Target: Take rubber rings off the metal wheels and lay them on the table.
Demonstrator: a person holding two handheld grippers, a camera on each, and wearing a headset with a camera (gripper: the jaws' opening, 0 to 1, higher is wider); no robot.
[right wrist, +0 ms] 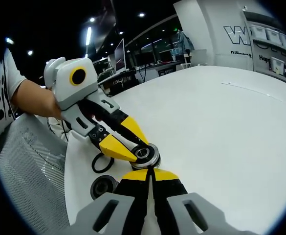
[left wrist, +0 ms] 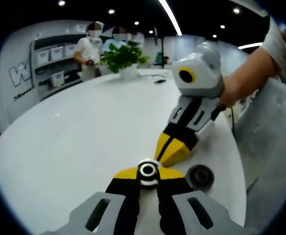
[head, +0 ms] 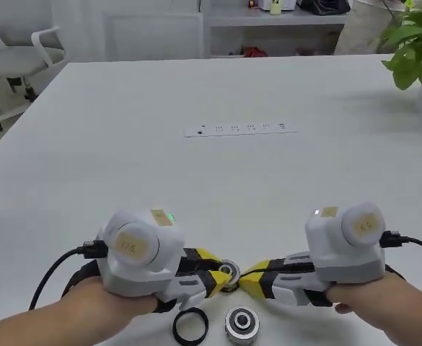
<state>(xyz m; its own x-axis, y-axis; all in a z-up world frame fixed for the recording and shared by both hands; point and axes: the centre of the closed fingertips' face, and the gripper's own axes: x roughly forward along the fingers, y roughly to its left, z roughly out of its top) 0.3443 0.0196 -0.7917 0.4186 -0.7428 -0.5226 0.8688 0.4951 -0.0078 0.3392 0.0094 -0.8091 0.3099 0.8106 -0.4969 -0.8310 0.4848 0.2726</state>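
I've got one metal wheel (right wrist: 146, 155) clamped in my left hand-held gripper (head: 220, 277).
My right hand-held gripper (right wrist: 150, 174), jaws together, sits at its rim. A loose rubber ring (head: 190, 326) and a second wheel (head: 242, 322) lie on the surface (head: 268, 180) just behind both tips.

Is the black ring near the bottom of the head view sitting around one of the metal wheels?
No, the black ring lies flat by itself on the table, beside a metal wheel and apart from it.

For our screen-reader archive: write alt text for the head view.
The left gripper clamps a small silver metal wheel over a white table; the right gripper, jaws closed, meets its rim. A loose black rubber ring and second metal wheel lie nearby.
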